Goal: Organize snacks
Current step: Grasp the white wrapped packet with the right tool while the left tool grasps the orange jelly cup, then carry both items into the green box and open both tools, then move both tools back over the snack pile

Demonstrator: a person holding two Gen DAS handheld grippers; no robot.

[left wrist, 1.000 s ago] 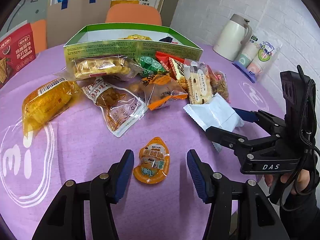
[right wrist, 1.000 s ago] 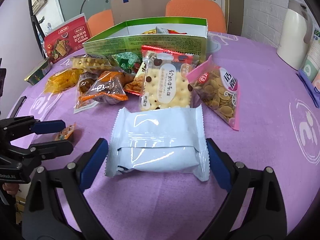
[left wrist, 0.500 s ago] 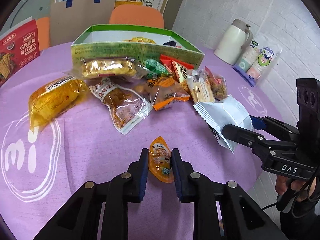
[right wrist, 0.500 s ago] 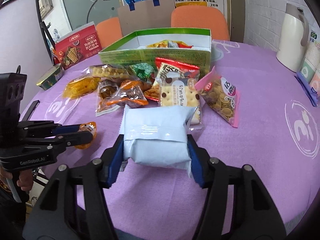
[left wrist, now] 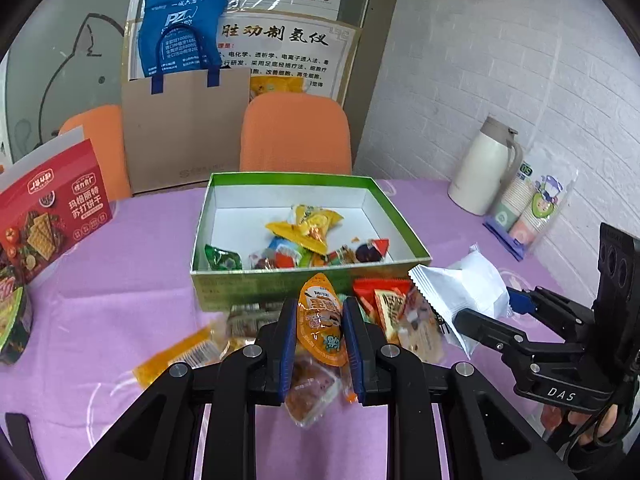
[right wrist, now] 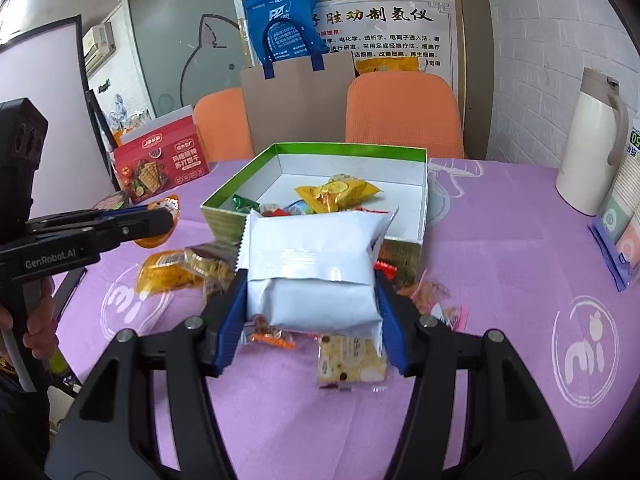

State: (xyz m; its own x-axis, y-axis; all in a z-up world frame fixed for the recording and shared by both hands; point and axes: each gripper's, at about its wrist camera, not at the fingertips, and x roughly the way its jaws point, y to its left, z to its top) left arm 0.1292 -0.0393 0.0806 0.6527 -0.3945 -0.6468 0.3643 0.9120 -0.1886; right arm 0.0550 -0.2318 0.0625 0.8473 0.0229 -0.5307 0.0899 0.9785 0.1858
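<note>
Far left on the purple table [left wrist: 100, 288]: red cracker box [left wrist: 52, 216], standing upright. Next, L gripper [left wrist: 320, 328], fingers closed narrow on an orange jelly pouch [left wrist: 322, 320], held up off the table just in front of the green box [left wrist: 304, 280]. Loose snack packs [left wrist: 192, 352] lie on the table below the pouch & in front of the box. Green box is open, w/ several wrapped snacks inside, incl. a yellow pack [left wrist: 308, 224]. R gripper [right wrist: 312, 300] has its fingers clamping a white pillow pack [right wrist: 316, 268] by its sides, raised above the table near the box's front wall. A cookie pack [right wrist: 352, 364] lies on the table under it. Far right: white thermos [right wrist: 592, 148] near the wall, a sleeve of paper cups [left wrist: 528, 208] beside it.
</note>
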